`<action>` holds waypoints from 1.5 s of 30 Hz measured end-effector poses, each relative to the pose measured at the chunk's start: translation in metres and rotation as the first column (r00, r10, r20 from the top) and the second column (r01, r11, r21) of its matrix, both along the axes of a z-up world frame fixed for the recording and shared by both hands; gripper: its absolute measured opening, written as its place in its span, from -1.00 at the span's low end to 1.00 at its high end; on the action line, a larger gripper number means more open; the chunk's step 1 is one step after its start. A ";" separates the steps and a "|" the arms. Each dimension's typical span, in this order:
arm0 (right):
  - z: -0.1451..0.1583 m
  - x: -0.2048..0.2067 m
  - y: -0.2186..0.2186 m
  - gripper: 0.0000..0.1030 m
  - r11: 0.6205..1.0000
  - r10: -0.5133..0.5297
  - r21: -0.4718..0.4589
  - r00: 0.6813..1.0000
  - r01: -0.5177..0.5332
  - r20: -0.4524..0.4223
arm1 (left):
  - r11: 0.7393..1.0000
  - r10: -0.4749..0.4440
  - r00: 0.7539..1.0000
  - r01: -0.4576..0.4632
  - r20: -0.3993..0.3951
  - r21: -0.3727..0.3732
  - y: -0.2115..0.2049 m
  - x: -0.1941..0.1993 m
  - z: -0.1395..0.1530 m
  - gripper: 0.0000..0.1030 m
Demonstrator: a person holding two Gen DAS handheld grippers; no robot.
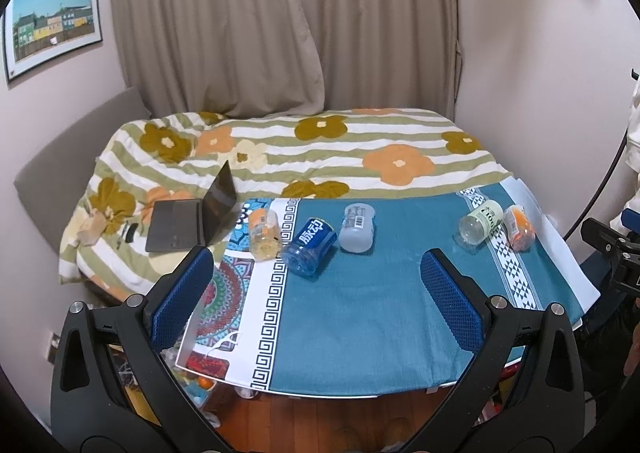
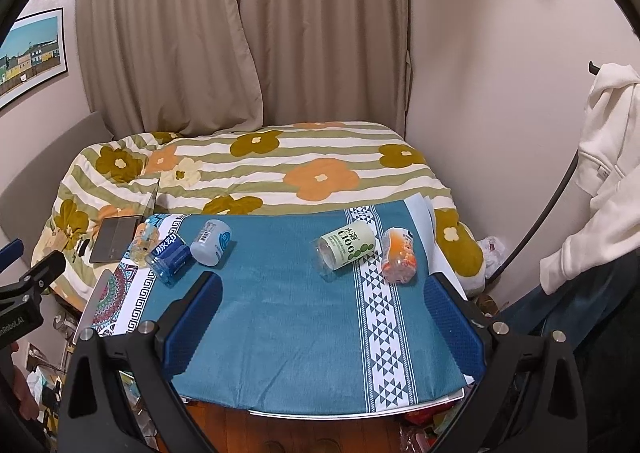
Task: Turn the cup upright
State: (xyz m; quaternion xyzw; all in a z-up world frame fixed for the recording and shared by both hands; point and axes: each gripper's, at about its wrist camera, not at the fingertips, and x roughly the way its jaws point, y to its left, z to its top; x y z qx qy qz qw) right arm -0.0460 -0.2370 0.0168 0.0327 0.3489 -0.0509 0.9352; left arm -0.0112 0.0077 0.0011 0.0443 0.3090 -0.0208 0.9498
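Although both of your grippers hang over the near edge of the table [image 1: 360, 333], neither one touches anything: the left gripper [image 1: 318, 285] has its blue pads spread wide with only cloth between them, and the right gripper [image 2: 322, 313] is just as far apart above the teal cloth [image 2: 280, 313].

You have five cut-bottle cups lying on their sides near the far edge. On the left lie three close together: the orange-label cup [image 1: 263, 234], the blue cup [image 1: 310, 249] just beside it, and the clear cup [image 1: 357, 228] close to the right of that. From the right wrist view the orange-label cup [image 2: 143, 241] is partly hidden behind the blue cup [image 2: 170, 255], and whether those two touch cannot be told. On the right, the green-label cup [image 2: 347, 245] lies with its open mouth toward the left, and the orange-print cup [image 2: 398, 255] lies just beside it on the white triangle band. Small print on the labels is too blurred to read fully.

Beyond the table you see a flowered quilt [image 1: 320, 149] with an open laptop [image 1: 192, 219] resting on it, its screen edge-on in the right view. Curtains [image 1: 280, 21] hang behind, a framed picture [image 1: 52, 23] is cut off by the lens rim, and a white hoodie [image 2: 600, 173] hangs at the right. Clutter under the table is too dark to make out.
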 end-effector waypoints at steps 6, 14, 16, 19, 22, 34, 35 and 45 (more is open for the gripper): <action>0.000 0.000 0.000 0.96 1.000 -0.005 0.004 1.000 0.005 0.000 | 1.000 -0.005 1.000 0.005 0.001 0.001 0.001 0.001 0.003 1.00; 0.001 0.000 -0.001 0.96 1.000 -0.006 0.004 1.000 0.006 0.000 | 1.000 -0.009 1.000 0.009 0.001 -0.004 0.002 0.001 0.003 1.00; 0.000 0.000 -0.001 0.96 1.000 -0.007 0.001 1.000 0.007 0.002 | 1.000 -0.009 1.000 0.009 0.001 -0.003 0.002 0.002 0.003 1.00; 0.000 -0.001 -0.001 0.96 1.000 -0.009 0.001 1.000 0.009 0.004 | 1.000 -0.009 1.000 0.009 0.001 -0.006 0.002 0.002 0.004 1.00; 0.000 0.000 -0.001 0.96 1.000 -0.008 0.002 1.000 0.008 0.003 | 1.000 -0.010 1.000 0.010 0.002 -0.006 0.001 0.003 0.004 1.00; 0.000 -0.001 -0.002 0.96 1.000 -0.009 0.002 1.000 0.009 0.003 | 1.000 -0.011 1.000 0.011 0.001 -0.008 -0.001 0.003 0.003 1.00; 0.000 -0.001 -0.001 0.96 1.000 -0.008 0.002 1.000 0.008 0.003 | 1.000 -0.011 1.000 0.011 0.002 -0.008 -0.001 0.003 0.003 1.00; 0.002 0.000 -0.002 0.96 1.000 -0.014 0.006 1.000 0.014 0.011 | 1.000 -0.016 1.000 0.016 0.007 -0.005 -0.003 0.007 0.005 1.00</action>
